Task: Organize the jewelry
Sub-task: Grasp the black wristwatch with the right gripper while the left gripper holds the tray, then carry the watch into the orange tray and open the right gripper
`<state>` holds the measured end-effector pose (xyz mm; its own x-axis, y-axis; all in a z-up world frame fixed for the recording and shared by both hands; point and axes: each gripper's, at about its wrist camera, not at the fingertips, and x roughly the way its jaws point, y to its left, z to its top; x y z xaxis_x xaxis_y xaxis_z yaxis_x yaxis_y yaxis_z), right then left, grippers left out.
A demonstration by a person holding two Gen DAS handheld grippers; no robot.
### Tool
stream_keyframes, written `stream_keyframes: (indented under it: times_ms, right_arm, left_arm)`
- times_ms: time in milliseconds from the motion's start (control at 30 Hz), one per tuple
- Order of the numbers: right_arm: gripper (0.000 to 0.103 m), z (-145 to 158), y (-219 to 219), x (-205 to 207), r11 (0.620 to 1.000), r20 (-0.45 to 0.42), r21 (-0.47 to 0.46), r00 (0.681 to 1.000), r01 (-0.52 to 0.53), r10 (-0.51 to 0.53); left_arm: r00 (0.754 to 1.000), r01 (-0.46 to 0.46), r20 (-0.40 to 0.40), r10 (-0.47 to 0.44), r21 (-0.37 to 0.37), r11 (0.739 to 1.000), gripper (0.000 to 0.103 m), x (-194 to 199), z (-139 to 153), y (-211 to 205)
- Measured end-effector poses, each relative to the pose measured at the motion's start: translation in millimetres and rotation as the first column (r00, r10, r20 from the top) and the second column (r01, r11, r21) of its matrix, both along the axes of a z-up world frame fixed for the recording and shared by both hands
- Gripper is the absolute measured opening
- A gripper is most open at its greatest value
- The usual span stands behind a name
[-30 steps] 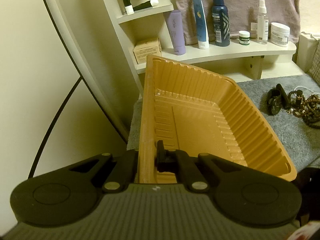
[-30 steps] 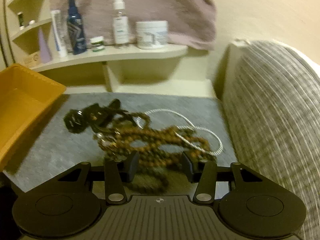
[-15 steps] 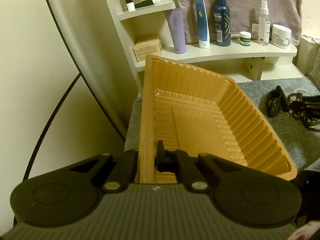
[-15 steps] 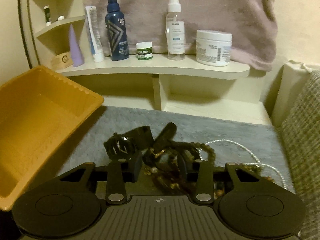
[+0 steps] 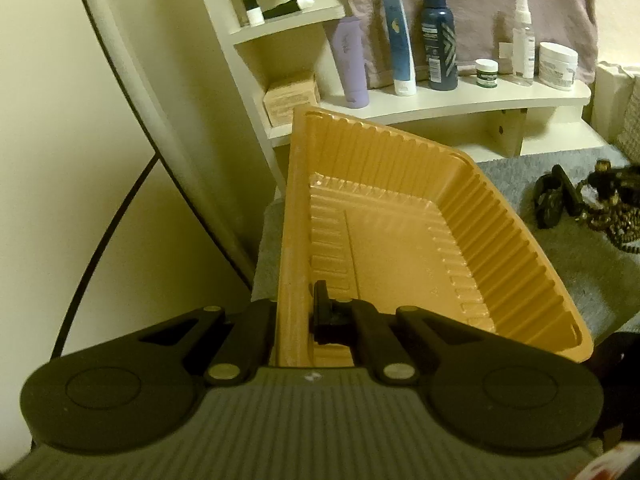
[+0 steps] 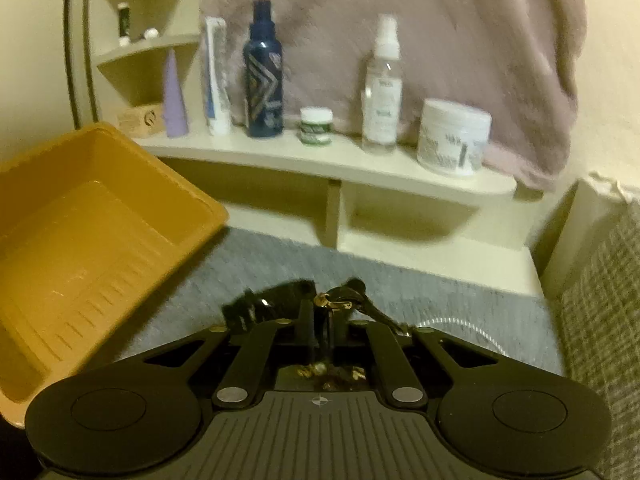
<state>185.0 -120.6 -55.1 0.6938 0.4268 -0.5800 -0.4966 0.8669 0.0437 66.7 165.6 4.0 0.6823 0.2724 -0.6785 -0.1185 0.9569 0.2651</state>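
My left gripper [image 5: 294, 316] is shut on the near rim of an empty orange plastic tray [image 5: 400, 240], held tilted above the grey mat [image 5: 592, 264]. The tray also shows at the left of the right wrist view [image 6: 92, 240]. My right gripper [image 6: 320, 332] is shut on a dark piece of jewelry with a gold clasp [image 6: 340, 298], lifted a little off the mat. A black watch [image 6: 256, 308] lies just left of it. The pile of brown beads and black pieces [image 5: 588, 200] lies right of the tray in the left wrist view.
A cream shelf [image 6: 320, 160] behind the mat carries bottles, tubes and jars, with a pink towel [image 6: 420, 40] hanging behind. A white cord [image 6: 460, 326] lies on the mat at right. A grey woven cushion [image 6: 600, 320] borders the right side. A mirror edge [image 5: 152, 120] stands at left.
My right gripper has closed on the dark jewelry piece and tilted upward, away from the bead pile. The left gripper and tray have stayed nearly still.
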Motion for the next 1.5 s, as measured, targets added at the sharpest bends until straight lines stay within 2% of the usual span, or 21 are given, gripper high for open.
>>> stream_keyframes:
  times_ms: [233, 333, 400, 600, 767, 833, 900, 967, 1033, 1233, 1367, 1500]
  right_arm:
    - [0.006, 35, 24, -19, 0.990, 0.064, 0.057, 0.990, -0.130, 0.126]
    - [0.006, 44, 43, -31, 0.967, 0.066, 0.094, 0.971, -0.237, 0.232]
    - [0.006, 46, 58, -38, 0.939, 0.057, 0.120, 0.947, -0.322, 0.317]
    - [0.006, 30, 101, -60, 0.857, 0.014, 0.137, 0.866, -0.497, 0.500]
    - [0.006, 4, 113, -62, 0.847, -0.052, 0.140, 0.851, -0.512, 0.523]
    - [0.007, -1, 113, -64, 0.852, -0.050, 0.132, 0.855, -0.506, 0.516]
    - [0.014, -4, 113, -62, 0.859, -0.060, 0.118, 0.860, -0.498, 0.507]
    - [0.034, -4, 108, -62, 0.865, -0.054, 0.118, 0.867, -0.488, 0.496]
    - [0.043, 0, 100, -63, 0.870, -0.047, 0.130, 0.873, -0.476, 0.485]
    - [0.043, -2, 74, -64, 0.914, -0.042, 0.121, 0.918, -0.386, 0.394]
    - [0.044, -8, 56, -55, 0.963, -0.051, 0.077, 0.964, -0.258, 0.263]
    - [0.044, -14, 40, -36, 0.993, -0.071, 0.041, 0.991, -0.115, 0.118]
  left_arm:
    - [0.999, 0.028, 0.014, -0.029, 0.042, 0.999, 0.002, -2, -7, -4]
    - [0.999, 0.031, 0.014, -0.032, 0.050, 0.998, 0.002, -4, -9, -5]
    - [0.999, 0.033, 0.016, -0.034, 0.049, 0.998, 0.002, -4, -10, -5]
    - [0.999, 0.035, 0.022, -0.036, 0.041, 0.999, 0.002, -4, -11, -2]
    - [0.999, 0.036, 0.025, -0.037, 0.031, 0.999, 0.002, -5, -12, -1]
    - [0.999, 0.037, 0.026, -0.037, 0.031, 0.999, 0.002, -6, -12, -1]
    - [0.999, 0.036, 0.027, -0.037, 0.024, 0.999, 0.002, -6, -11, 0]
    - [0.999, 0.036, 0.028, -0.036, 0.020, 0.999, 0.002, -6, -11, 1]
    - [0.999, 0.033, 0.028, -0.033, 0.013, 0.999, 0.002, -6, -11, 2]
    - [0.999, 0.027, 0.027, -0.027, 0.000, 1.000, 0.002, -7, -12, 4]
    - [0.999, 0.026, 0.026, -0.025, -0.011, 1.000, 0.002, -6, -12, 5]
    - [0.999, 0.027, 0.025, -0.026, -0.010, 1.000, 0.002, -6, -12, 5]
